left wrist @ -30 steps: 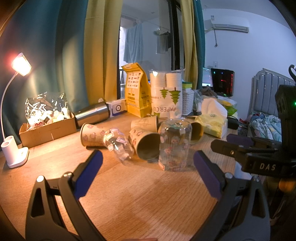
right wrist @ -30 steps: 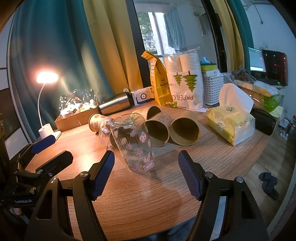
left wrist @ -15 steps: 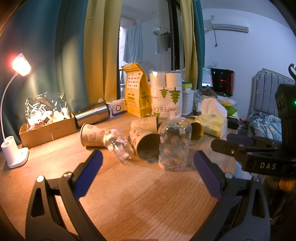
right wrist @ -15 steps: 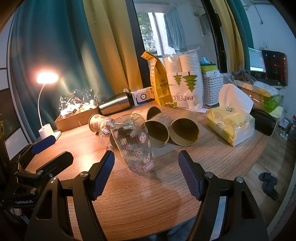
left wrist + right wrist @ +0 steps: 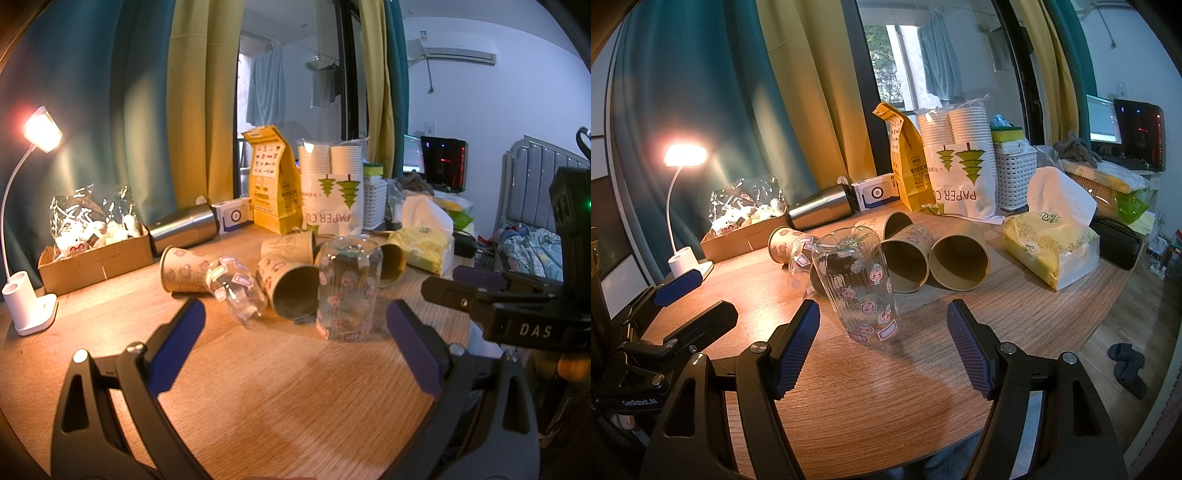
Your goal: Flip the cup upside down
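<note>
glass cup (image 5: 857, 284): stands mouth down on the wooden table (image 5: 886, 387), base up, in front of the fallen paper cups (image 5: 936, 258). it looks already flipped, so the task seems close to done.
right tongs (image 5: 882, 345): wide open, empty, blue pads either side of the cup but short of it, touching nothing.
left tongs (image 5: 295, 341): also wide open and empty, aimed at the table with the cup just ahead and to the right.
second clear cup (image 5: 236, 290): lies on its side beside the paper cups, left of the upturned one. it may be next in line, though i cannot tell.
step in hand: by my reading, letting go and pulling clear of the upturned cup.
how to do it well: draw the right tongs straight back along the table line, pads spread, so neither pad clips the glass wall. it is tall and light looking, so a nudge could tip it into the paper cups behind.
watch out: the tissue pack (image 5: 1049, 251) sits well to the right, no obstacle. the left tongs are near the right ones, so keep them apart while backing off.
</note>
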A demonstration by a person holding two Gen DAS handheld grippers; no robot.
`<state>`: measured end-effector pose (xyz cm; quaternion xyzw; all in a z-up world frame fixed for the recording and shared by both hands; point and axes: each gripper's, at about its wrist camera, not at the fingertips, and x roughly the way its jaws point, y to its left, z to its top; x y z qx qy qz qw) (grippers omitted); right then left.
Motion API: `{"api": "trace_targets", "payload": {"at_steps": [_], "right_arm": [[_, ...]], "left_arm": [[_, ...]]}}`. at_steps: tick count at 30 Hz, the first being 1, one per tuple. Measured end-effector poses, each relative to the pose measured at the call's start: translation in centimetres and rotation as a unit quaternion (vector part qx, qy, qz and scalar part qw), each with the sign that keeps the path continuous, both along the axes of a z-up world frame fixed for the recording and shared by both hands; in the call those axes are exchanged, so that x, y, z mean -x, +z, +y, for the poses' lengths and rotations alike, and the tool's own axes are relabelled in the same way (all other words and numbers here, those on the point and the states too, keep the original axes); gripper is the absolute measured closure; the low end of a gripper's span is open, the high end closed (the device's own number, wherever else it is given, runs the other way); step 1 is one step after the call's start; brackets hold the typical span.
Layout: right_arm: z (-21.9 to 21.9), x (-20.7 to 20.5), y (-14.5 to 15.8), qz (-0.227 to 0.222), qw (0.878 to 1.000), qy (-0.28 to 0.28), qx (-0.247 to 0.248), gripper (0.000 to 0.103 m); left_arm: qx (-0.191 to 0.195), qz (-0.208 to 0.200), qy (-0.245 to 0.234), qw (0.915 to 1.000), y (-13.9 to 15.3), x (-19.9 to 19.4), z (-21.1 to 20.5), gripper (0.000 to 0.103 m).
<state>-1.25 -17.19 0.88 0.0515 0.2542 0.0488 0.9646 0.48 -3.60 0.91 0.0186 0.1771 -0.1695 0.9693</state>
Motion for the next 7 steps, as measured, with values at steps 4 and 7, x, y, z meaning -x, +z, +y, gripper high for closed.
{"api": "trace_targets", "payload": {"at_steps": [4,7], "right_arm": [[-0.02,0.00,-0.02,0.000,1.000,0.000,0.000,0.028],[0.00,0.00,-0.03,0.000,1.000,0.000,0.000,0.028]], "left_arm": [[-0.001,-0.004,-0.004,1.0000,0.09,0.07,-0.03,0.003],[0.001,0.001,-0.016,0.9999,0.12,-0.10,-0.07,0.003]]}}
